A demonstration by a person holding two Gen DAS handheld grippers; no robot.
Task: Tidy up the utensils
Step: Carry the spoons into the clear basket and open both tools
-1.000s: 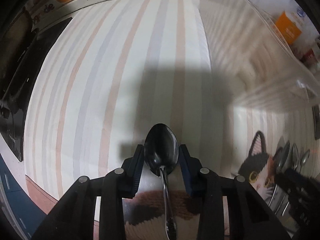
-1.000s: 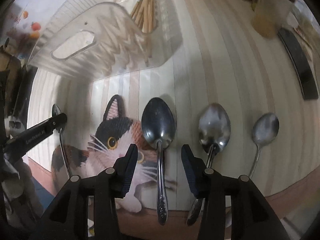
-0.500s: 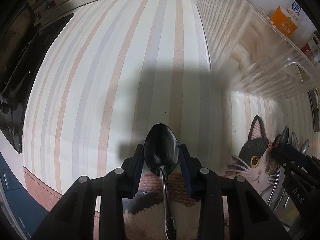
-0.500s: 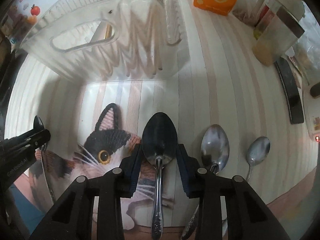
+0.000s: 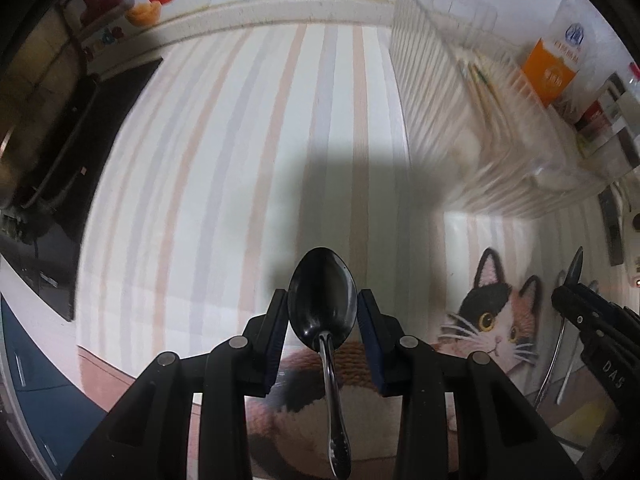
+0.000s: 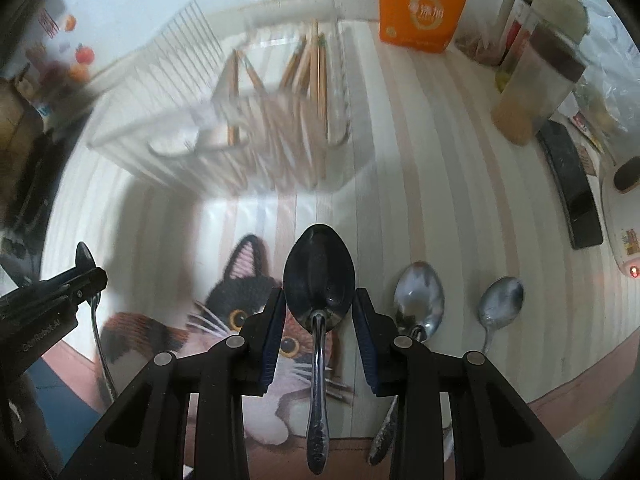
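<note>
Both grippers clamp a spoon by the bowl: left gripper (image 5: 322, 316) holds the dark spoon (image 5: 322, 300), right gripper (image 6: 319, 312) holds its own spoon (image 6: 319, 280), handles trailing back under the fingers. Clear organizer tray (image 6: 224, 128) with chopsticks (image 6: 316, 64) sits ahead of your right fingers; carry level, lower handle-first, don't clip the rim.
</note>
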